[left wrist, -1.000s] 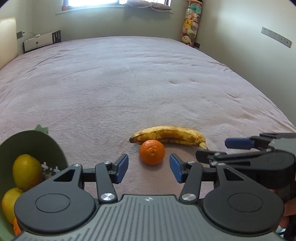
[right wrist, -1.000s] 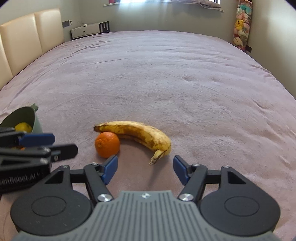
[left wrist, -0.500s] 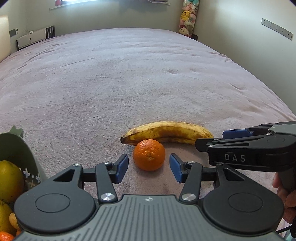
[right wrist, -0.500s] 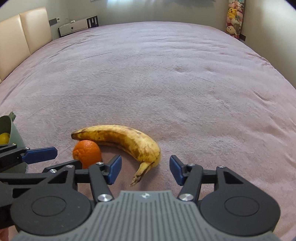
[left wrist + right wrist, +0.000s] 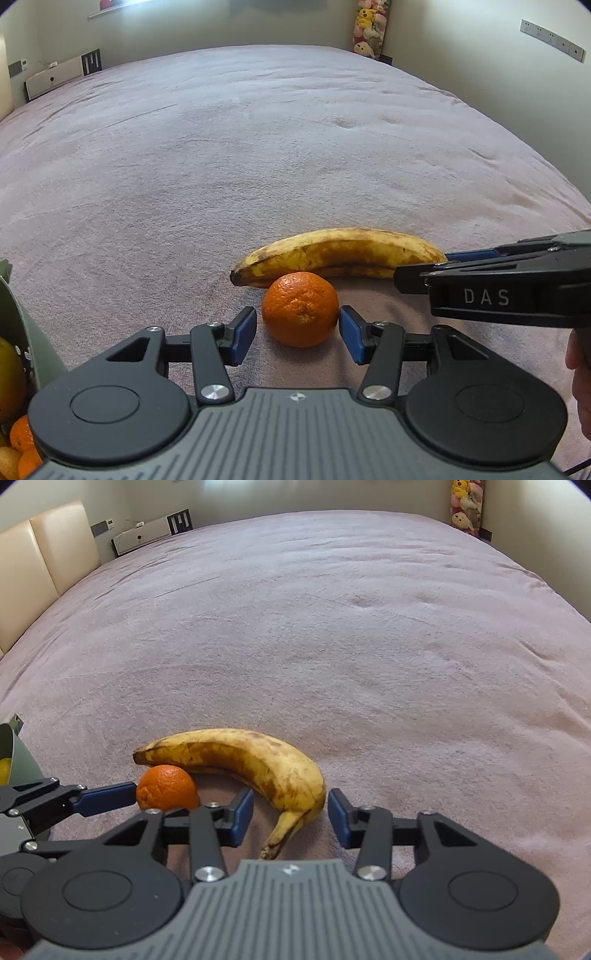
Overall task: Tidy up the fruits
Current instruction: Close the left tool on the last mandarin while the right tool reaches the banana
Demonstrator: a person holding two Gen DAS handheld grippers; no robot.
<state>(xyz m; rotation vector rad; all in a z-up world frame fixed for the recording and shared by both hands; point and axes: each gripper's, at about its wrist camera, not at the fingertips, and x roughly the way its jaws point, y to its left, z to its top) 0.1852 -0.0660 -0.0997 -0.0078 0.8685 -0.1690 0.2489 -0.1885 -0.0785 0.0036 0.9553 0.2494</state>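
Orange [image 5: 300, 309]: lying on the bed [image 5: 258, 147], touching the near side of the banana [image 5: 340, 254]; it is sitting between the two blue pads of the left gripper [image 5: 297, 334].
Banana: lying flat on its side just behind the orange, stem end pointing toward the right gripper [image 5: 291, 814], blunt tip pointing toward the bowl [image 5: 22, 325].
Bowl: standing at the left edge of the left view, already holding a yellow-green fruit [image 5: 9, 376] and small oranges [image 5: 22, 439]; only part of it is showing.
Left gripper: jaws are standing wide, one pad on each side of the orange, the right pad at or nearly at the peel and the left one just clear of it; nothing is being held yet.
Right gripper: jaws are standing wide around the stem end of the banana, not pinching it.
Orange, handling: looking light, round and firm, with a pebbled peel that should be giving the pads some bite; being round, it is likely to roll on the soft cover if pushed from one side.
Orange, where to hold: across its widest middle, pads level and closing evenly.
Banana, handling: looking ripe, with many brown spots, so probably soft and easy to bruise; a gentle squeeze is called for.
Banana, where to hold: across the thick body near the stem end; the thin stem itself is likely giving a poor, twisting hold.
Risk: closing on the orange may be nudging the banana, since the two are touching.
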